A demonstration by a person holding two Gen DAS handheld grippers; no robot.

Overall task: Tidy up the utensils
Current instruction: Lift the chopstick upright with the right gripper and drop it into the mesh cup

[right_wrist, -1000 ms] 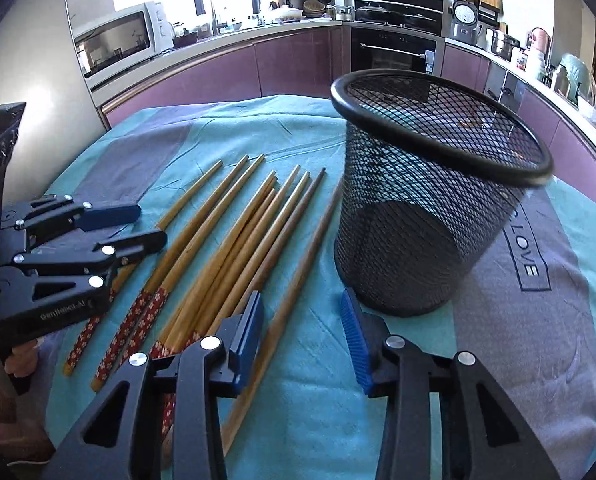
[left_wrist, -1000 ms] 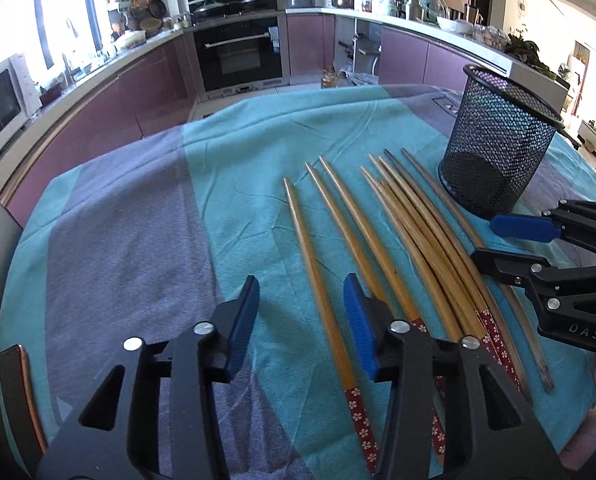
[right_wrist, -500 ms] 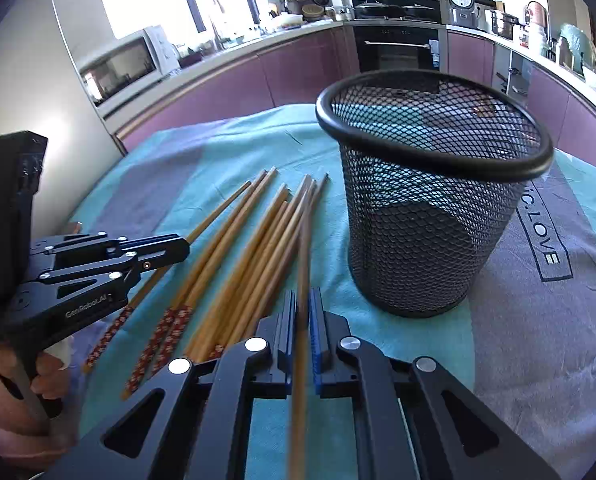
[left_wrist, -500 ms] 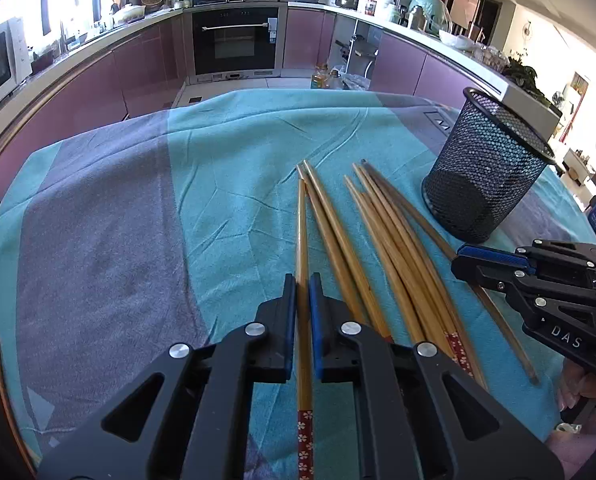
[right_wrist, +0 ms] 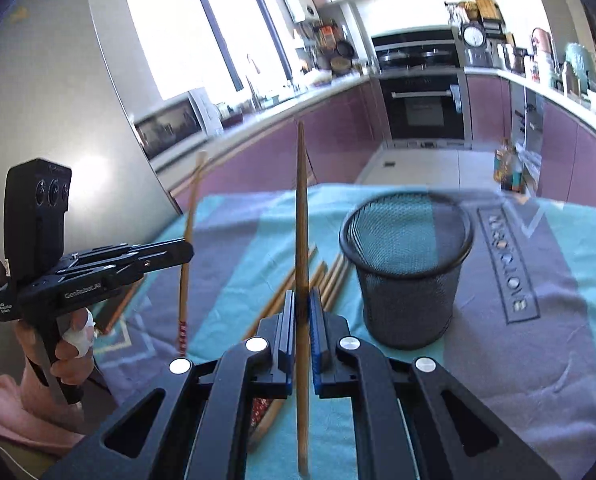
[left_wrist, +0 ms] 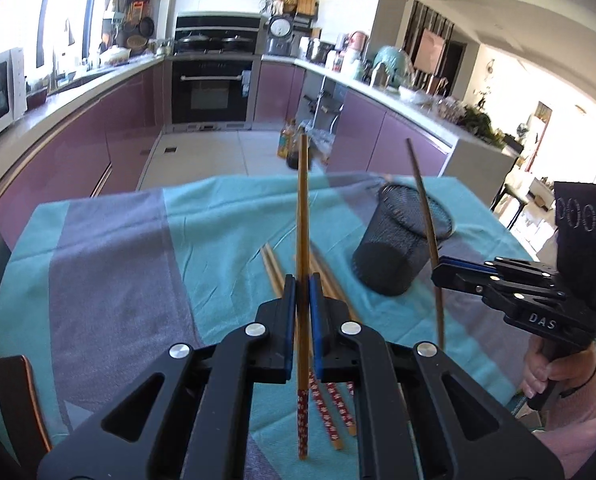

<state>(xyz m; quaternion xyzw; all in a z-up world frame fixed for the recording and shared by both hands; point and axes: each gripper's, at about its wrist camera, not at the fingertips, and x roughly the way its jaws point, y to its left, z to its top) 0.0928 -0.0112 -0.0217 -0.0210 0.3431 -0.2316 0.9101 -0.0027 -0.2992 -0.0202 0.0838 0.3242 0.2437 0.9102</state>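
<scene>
My left gripper point(left_wrist: 302, 280) is shut on a wooden chopstick with a red patterned end point(left_wrist: 303, 216), lifted off the table and pointing forward. My right gripper point(right_wrist: 301, 296) is shut on a plain wooden chopstick point(right_wrist: 300, 216), also lifted. Each gripper shows in the other's view, the right gripper point(left_wrist: 438, 268) with its chopstick point(left_wrist: 426, 216) near the black mesh cup point(left_wrist: 402, 252), the left gripper point(right_wrist: 188, 250) with its chopstick point(right_wrist: 188, 240) at the left. The mesh cup point(right_wrist: 408, 276) stands upright and looks empty. Several more chopsticks point(left_wrist: 330, 280) lie on the cloth; they also show in the right wrist view point(right_wrist: 326, 276).
A teal and grey tablecloth point(left_wrist: 118, 260) covers the round table. A chair back point(left_wrist: 18, 396) is at the near left edge. Purple kitchen cabinets and an oven point(left_wrist: 214, 88) stand beyond the table.
Both grippers, shut on a chopstick each since half a second ago, have lifted them off the cloth and tilted up; one second ago both were open above the row.
</scene>
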